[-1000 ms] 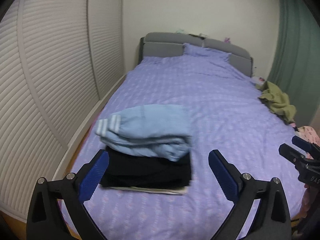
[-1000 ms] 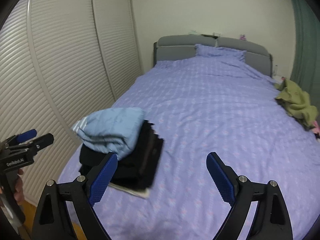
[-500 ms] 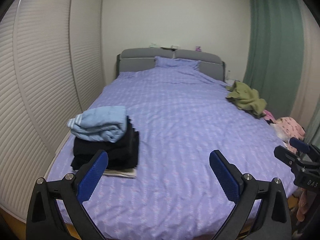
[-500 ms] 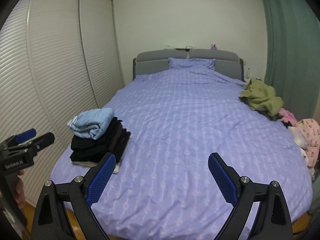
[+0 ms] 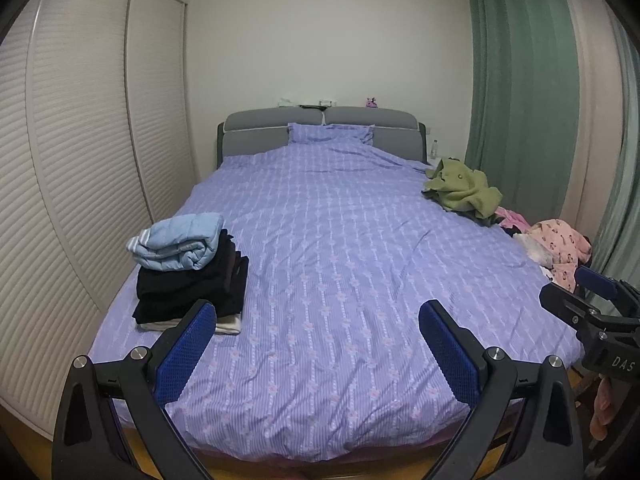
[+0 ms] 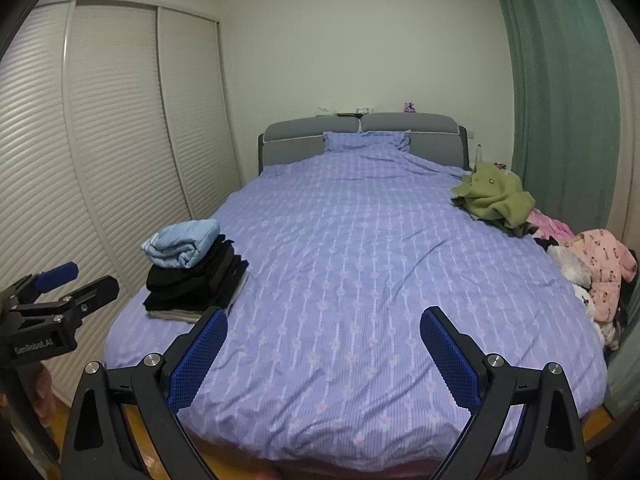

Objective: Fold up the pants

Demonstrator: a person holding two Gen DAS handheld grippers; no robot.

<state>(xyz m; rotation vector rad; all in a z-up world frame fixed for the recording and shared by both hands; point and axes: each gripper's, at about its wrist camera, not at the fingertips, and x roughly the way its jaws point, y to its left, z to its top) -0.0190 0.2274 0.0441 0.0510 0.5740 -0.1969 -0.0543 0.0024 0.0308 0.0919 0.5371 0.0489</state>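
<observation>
A stack of folded clothes [image 5: 192, 280] lies at the near left of the bed [image 5: 340, 260]; light blue folded pants [image 5: 180, 246] lie on top of black garments. The stack shows in the right wrist view [image 6: 196, 276] too. My left gripper [image 5: 316, 344] is open and empty, held off the foot of the bed. My right gripper [image 6: 322, 348] is open and empty, also off the foot. Unfolded clothes lie at the right edge: an olive green garment [image 5: 464, 192] and pink patterned ones [image 5: 560, 244].
Louvered wardrobe doors [image 5: 80, 160] run along the left side. A green curtain [image 5: 528, 92] hangs at the right. A grey headboard [image 5: 320, 128] and a pillow [image 5: 332, 134] are at the far end. The purple bedspread's middle lies flat.
Both grippers have pulled back and up from the stack toward the foot of the bed. The stack now sits farther off at the left. The clothes pile at the right came into view.
</observation>
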